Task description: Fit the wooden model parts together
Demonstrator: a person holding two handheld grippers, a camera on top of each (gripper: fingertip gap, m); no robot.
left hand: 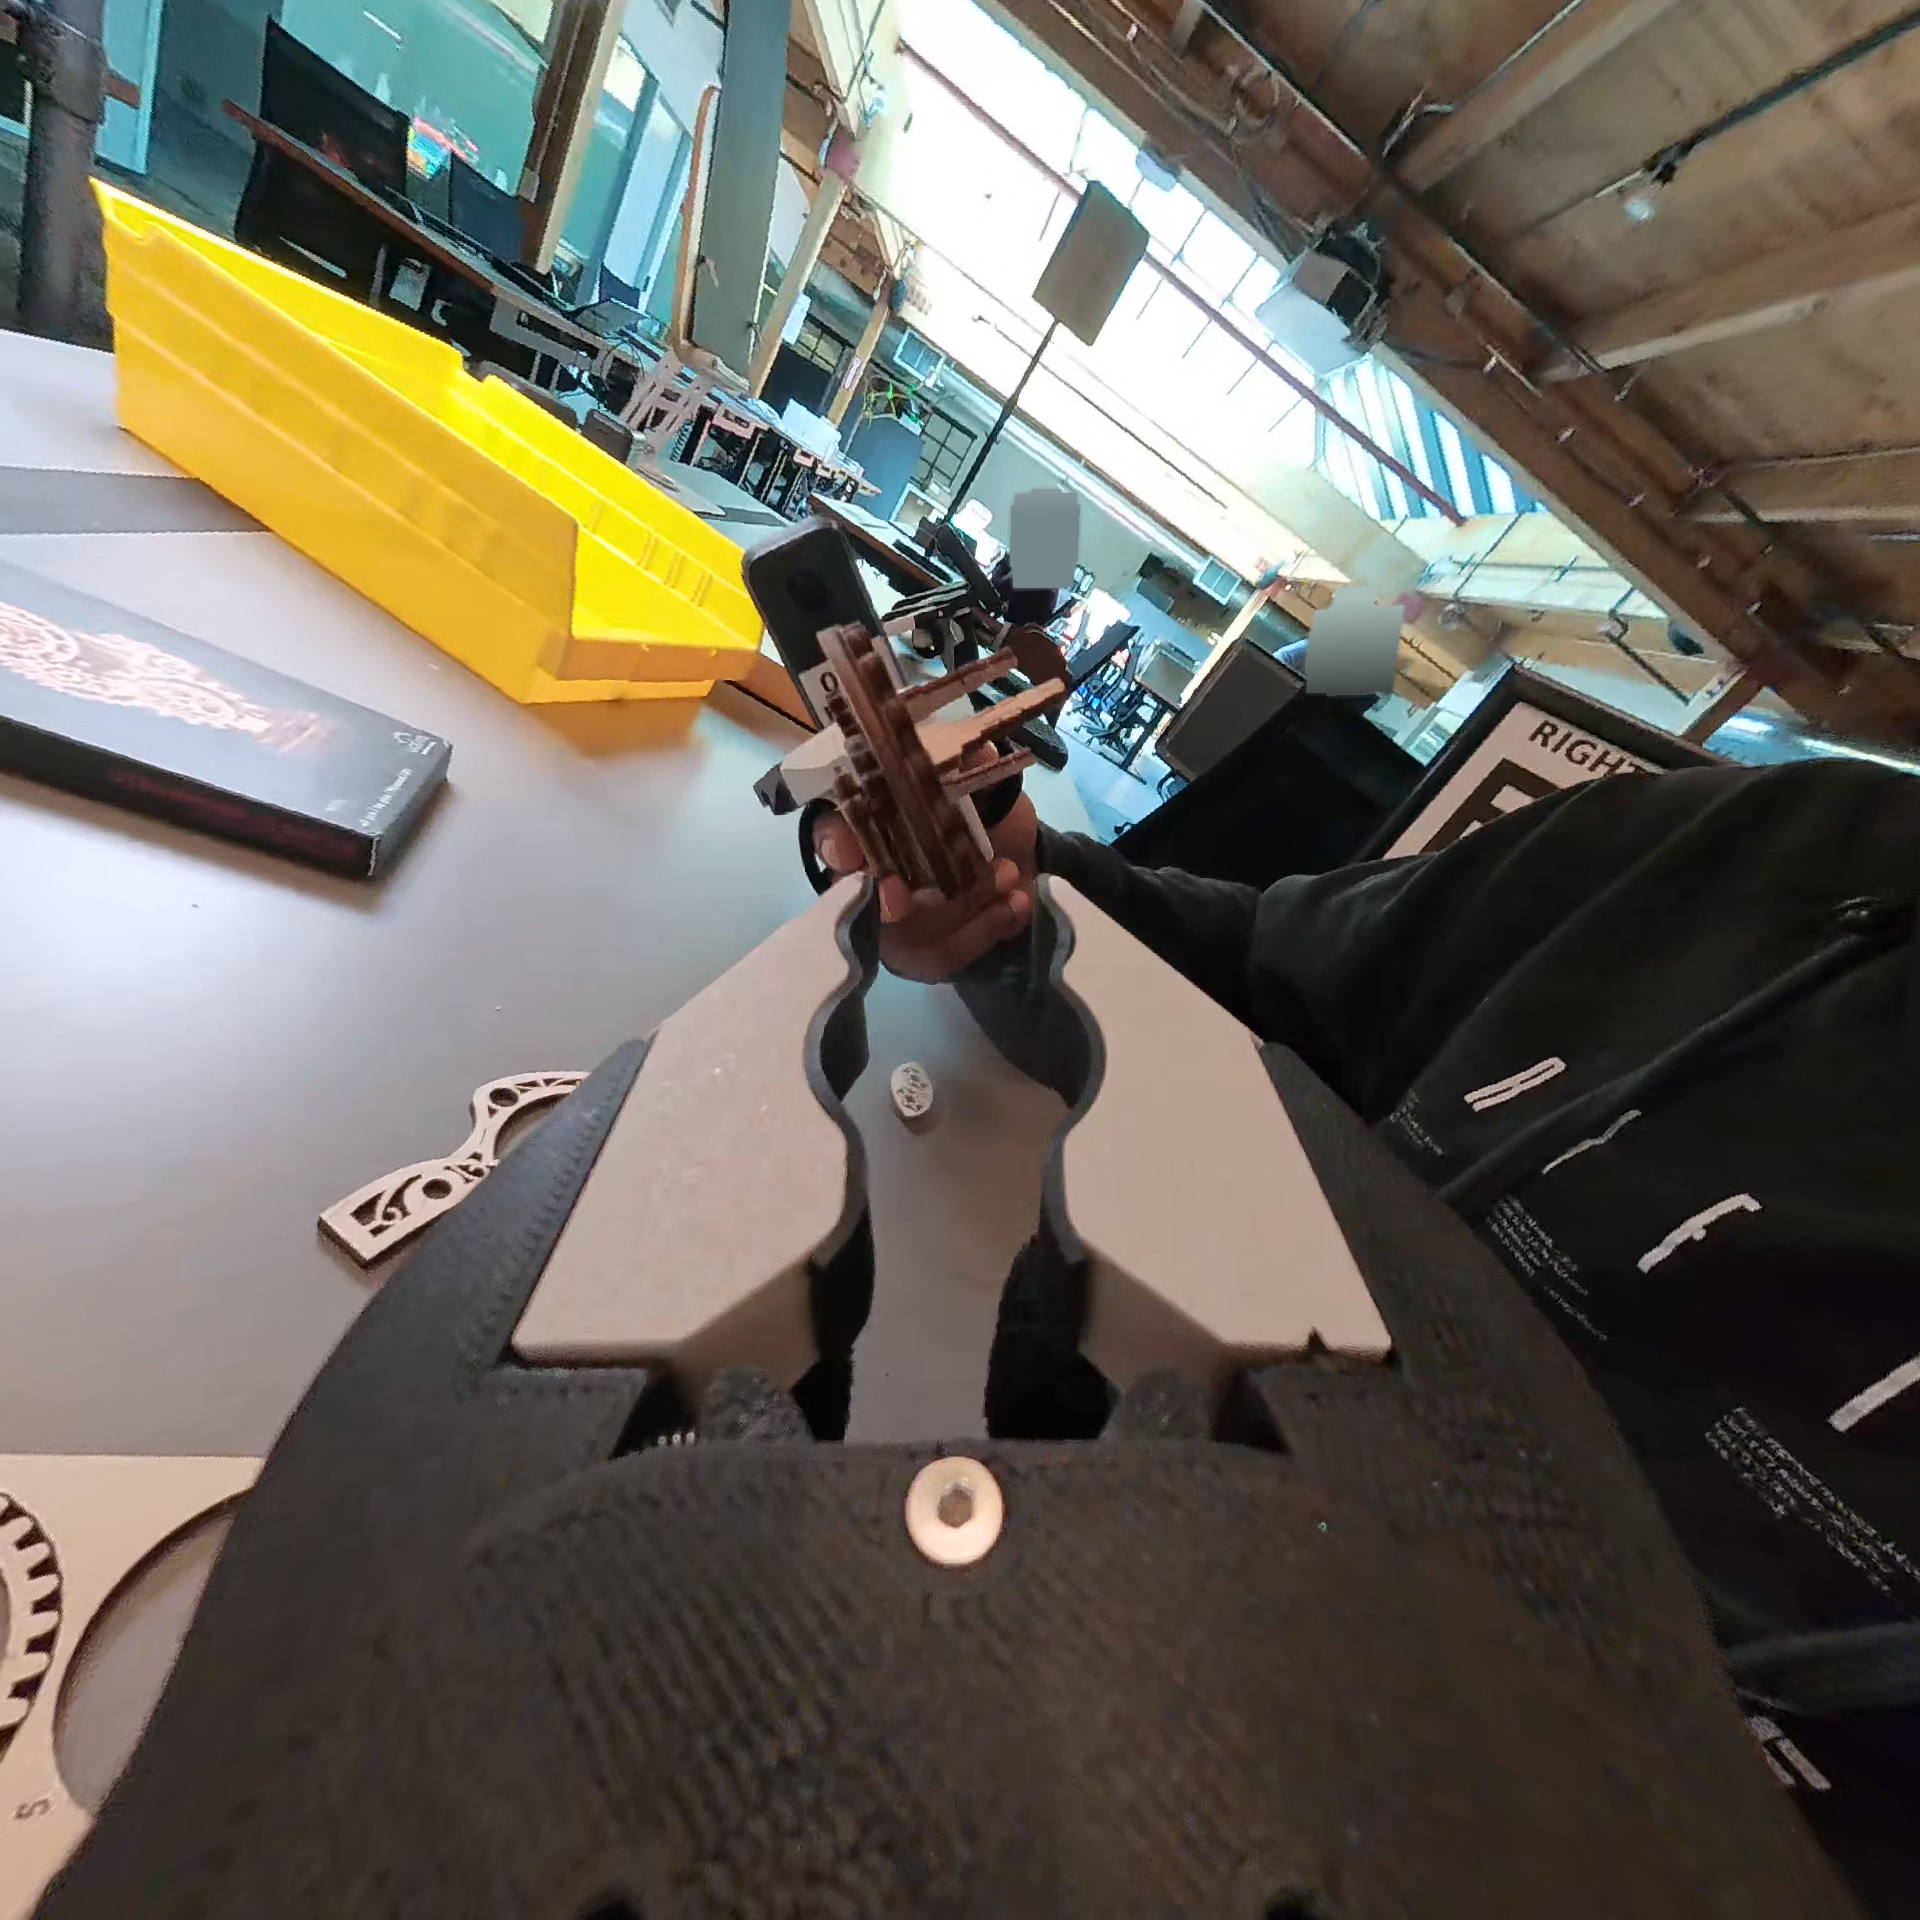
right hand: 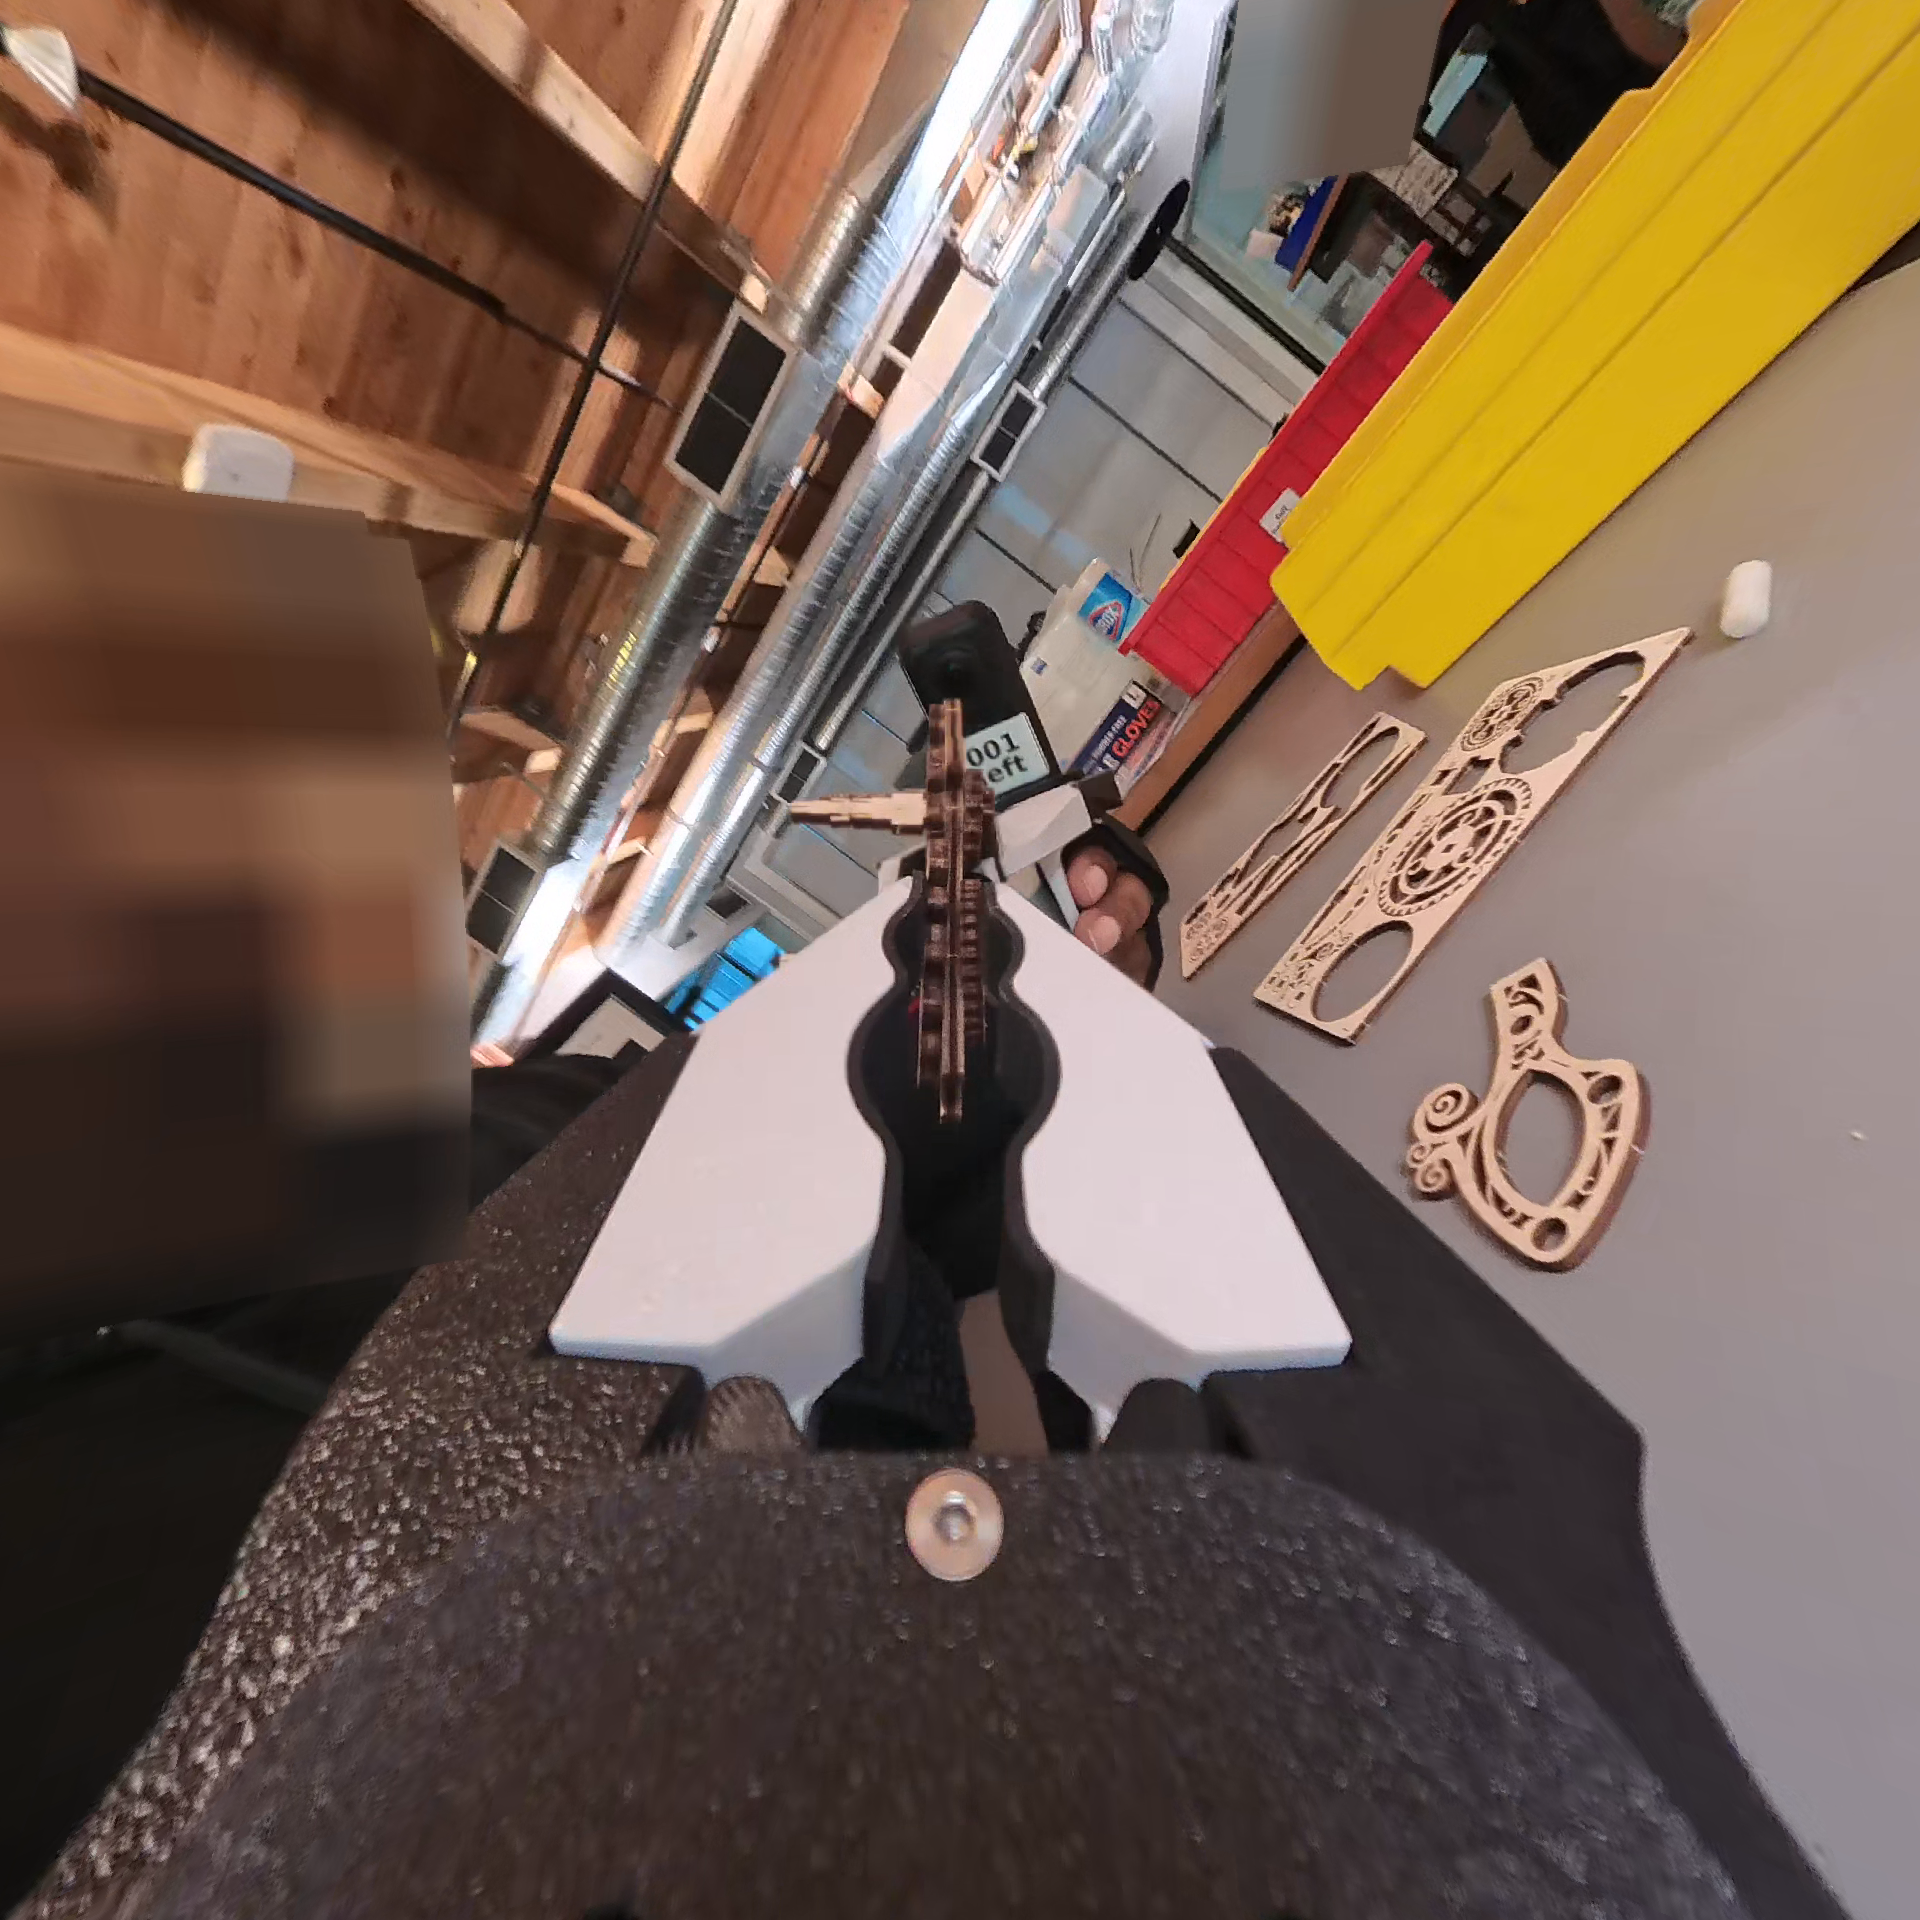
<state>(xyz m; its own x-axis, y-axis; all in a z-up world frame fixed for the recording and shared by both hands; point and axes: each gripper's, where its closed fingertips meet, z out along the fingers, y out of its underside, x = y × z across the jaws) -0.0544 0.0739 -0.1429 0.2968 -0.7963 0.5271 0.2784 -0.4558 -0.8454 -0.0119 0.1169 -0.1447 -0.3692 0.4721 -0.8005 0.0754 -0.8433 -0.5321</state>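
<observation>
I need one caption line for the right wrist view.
Right hand-held gripper clamps a wooden gear assembly edge-on.

Left wrist cam sits just behind its own fingers [left hand: 951, 904], tilted, looking across the grey table [left hand: 312, 935] toward the right gripper [left hand: 831, 769] close ahead. Right wrist cam does the mirror: looks along its fingers at the left gripper [right hand: 1049, 831], close. Both views share the gear assembly [right hand: 951, 914], yellow bin [left hand: 416, 457], and table
</observation>
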